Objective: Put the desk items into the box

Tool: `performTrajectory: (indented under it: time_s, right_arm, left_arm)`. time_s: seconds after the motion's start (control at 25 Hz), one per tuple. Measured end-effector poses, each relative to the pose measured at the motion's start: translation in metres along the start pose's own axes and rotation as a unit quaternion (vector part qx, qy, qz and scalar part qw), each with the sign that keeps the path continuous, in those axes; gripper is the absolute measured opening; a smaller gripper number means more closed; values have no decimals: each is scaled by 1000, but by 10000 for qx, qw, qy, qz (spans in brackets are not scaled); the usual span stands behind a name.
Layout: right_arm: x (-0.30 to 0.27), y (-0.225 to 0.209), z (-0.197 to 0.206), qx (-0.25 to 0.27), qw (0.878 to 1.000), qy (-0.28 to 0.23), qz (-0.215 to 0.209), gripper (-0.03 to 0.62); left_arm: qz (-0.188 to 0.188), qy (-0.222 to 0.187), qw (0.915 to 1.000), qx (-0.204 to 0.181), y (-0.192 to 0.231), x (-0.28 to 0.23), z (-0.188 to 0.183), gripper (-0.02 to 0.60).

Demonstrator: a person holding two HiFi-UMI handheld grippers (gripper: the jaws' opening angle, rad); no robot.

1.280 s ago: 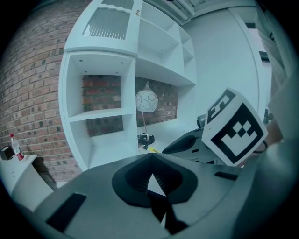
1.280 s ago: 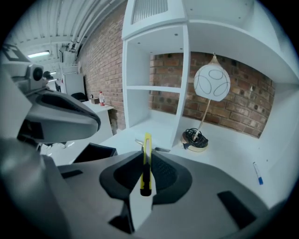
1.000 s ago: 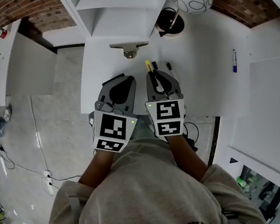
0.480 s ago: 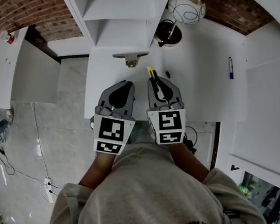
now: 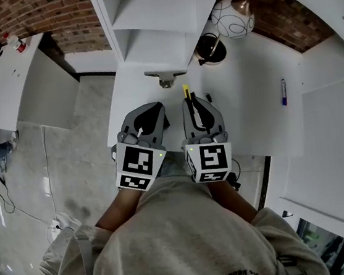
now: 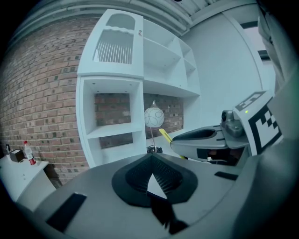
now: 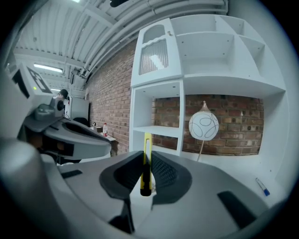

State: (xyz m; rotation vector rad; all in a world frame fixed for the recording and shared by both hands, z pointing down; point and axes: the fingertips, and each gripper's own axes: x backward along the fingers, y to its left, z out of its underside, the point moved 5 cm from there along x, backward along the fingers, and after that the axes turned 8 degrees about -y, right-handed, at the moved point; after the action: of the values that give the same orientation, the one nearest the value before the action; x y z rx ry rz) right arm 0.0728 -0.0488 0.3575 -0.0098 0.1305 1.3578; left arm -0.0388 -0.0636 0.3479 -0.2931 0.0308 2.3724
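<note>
Inside right gripper [image 7: 147, 158], yellow box cutter [image 7: 146, 175]

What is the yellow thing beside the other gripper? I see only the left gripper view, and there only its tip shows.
Observer: It is a yellow utility knife. The right gripper view shows the right tongs shut on it, with its yellow end sticking out past them.
Operator: Is there any other item on the desk to collect?
Observer: Yes. The head view shows a blue pen lying on the white desk, off to the right of the right tongs and apart from them.
</note>
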Motion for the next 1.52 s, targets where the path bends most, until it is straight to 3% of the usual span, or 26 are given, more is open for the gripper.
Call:
performTrajectory:
  time_s: [0.44, 1.04, 1.52]
  right_arm:
    - [-12, 32, -12, -24, 9982, -301, -518, 61]
    - [-34, 76, -11, -36, 9915, -338, -1252, 61]
    - [-46, 92, 25, -189, 9872, 182, -1575, 61]
  left_arm:
    - [-223, -16, 9997, 36, 17, 14, 2, 8]
    - [-698, 72, 9974, 190, 47, 37, 14, 8]
    - [-990, 246, 9941, 370, 59, 47, 34, 8]
